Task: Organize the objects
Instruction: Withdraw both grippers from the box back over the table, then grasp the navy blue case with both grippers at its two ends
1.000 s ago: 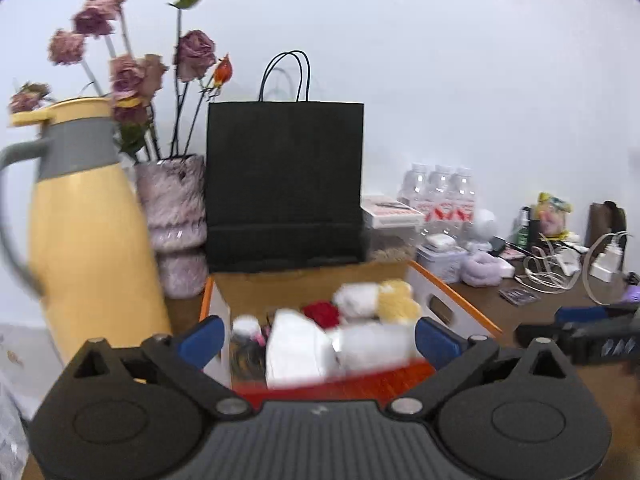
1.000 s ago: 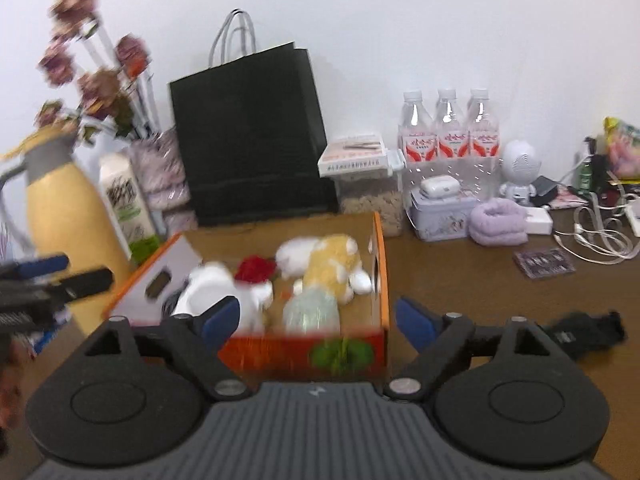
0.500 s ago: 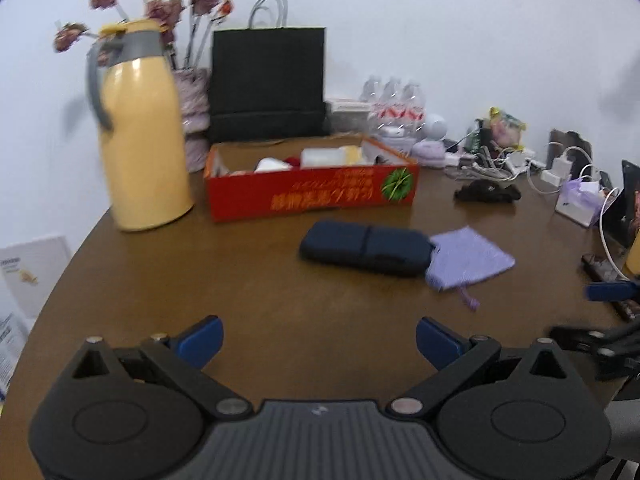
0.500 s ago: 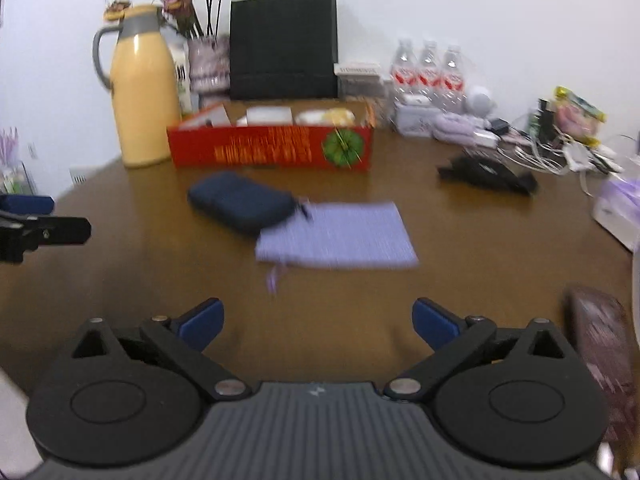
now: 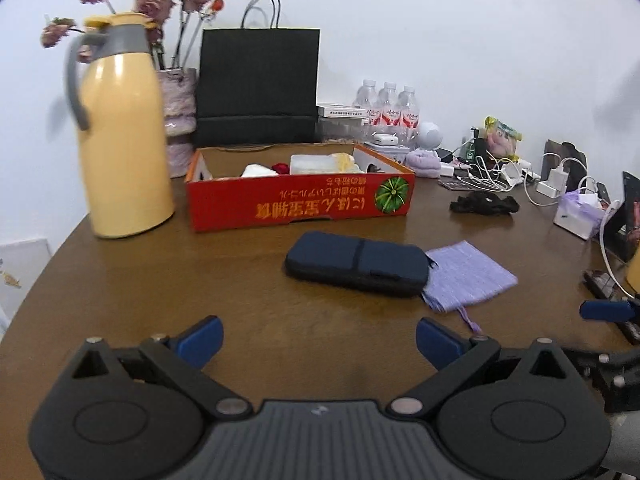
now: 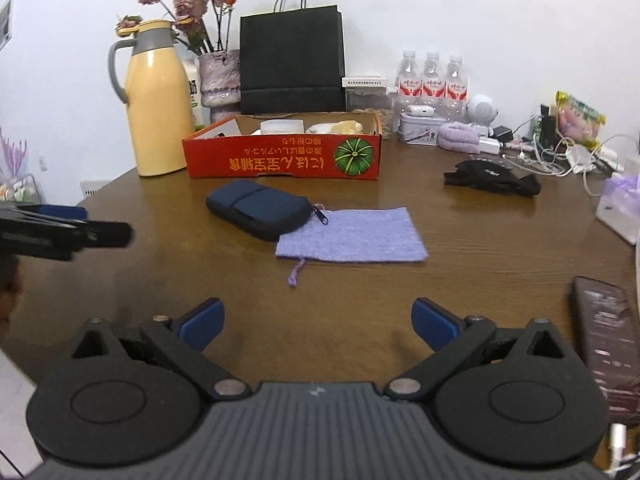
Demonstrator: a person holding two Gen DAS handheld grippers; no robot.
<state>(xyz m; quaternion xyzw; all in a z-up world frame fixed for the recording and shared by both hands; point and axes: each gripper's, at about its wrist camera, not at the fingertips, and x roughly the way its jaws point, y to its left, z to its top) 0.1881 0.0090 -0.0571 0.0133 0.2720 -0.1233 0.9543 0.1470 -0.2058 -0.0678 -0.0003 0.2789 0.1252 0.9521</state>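
Left wrist view: my left gripper gapes wide, empty, over bare brown table. Ahead lies a dark navy zip pouch, soft, rounded, its end overlapping a flat lilac woven drawstring bag. Behind, red cardboard box, upside-down yellow script, pumpkin picture. Right wrist view: my right gripper, jaws just narrowing slightly, wide apart, nothing between. Pouch and bag mid-table; box beyond.
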